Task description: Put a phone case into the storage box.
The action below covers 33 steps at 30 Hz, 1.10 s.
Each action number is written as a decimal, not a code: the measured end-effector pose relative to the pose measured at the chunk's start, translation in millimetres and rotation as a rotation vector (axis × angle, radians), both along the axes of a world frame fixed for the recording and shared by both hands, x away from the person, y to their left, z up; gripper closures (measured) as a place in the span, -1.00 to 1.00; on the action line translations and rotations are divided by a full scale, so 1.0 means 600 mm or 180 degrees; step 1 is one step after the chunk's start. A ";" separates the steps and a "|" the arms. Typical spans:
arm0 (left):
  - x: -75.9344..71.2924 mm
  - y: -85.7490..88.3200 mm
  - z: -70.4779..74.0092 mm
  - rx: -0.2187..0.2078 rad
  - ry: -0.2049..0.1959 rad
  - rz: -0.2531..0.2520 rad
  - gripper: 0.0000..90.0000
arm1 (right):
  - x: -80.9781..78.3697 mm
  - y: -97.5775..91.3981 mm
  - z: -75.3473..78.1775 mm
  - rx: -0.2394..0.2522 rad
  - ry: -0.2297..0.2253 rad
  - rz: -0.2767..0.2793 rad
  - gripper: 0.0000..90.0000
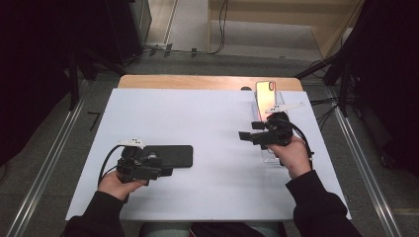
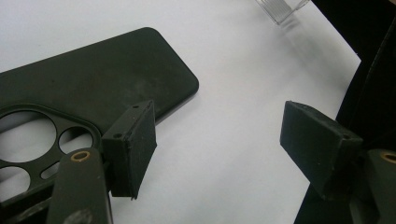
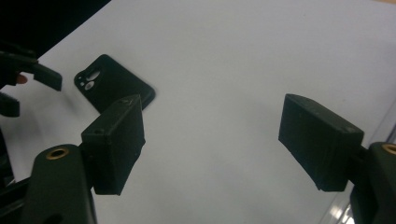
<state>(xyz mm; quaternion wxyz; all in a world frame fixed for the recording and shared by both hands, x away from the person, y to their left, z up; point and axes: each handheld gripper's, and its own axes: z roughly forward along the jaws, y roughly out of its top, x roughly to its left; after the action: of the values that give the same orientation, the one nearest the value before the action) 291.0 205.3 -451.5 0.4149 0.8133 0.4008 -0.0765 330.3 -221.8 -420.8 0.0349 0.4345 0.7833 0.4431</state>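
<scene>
Sleeves and hands at the near edge, a gripper in each. Left gripper (image 1: 163, 171) sits at the near-left, fingers (image 2: 130, 149) spread wide with nothing between them; one finger rests just over the near end of the black phone case (image 1: 168, 155), which lies flat, back up, camera cutouts toward that gripper. Right gripper (image 1: 245, 136) is on the right side, pointing left across the white surface (image 1: 212, 123); its fingers (image 3: 114, 144) are apart and empty, bare surface between them. A phone (image 1: 265, 98) leans on a clear stand (image 1: 271, 157) at the far right, behind the right gripper.

Step looks like the approach before any grasp: case and phone both unheld. Next move probably calls for the left fingers to settle around the case edge and close, while the right turns back for the phone.
</scene>
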 end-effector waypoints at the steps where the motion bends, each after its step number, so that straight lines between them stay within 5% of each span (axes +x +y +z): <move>1: 0.000 0.000 0.000 -0.0004 0.0003 0.0001 -0.40 | -0.005 0.001 -0.001 0.0016 -0.0006 0.0023 -0.51; 11: 0.001 0.000 0.001 -0.0023 -0.0001 0.0002 -0.40 | -0.052 0.004 -0.020 0.0072 -0.0032 0.0245 -0.48; 15: 0.000 0.000 0.000 -0.0051 0.0001 0.0013 -0.40 | -0.068 0.001 -0.028 -0.0029 -0.0091 0.0296 -0.48; 33: 0.002 0.008 0.001 -0.0191 0.0128 0.0060 -0.40 | -0.126 -0.019 -0.065 -0.0129 -0.0014 0.0338 -0.48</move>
<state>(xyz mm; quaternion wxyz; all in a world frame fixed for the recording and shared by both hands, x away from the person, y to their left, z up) 292.4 210.1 -450.9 0.4316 0.7950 0.4142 -0.1010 254.4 -233.3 -459.6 0.0219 0.3905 0.8140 0.4293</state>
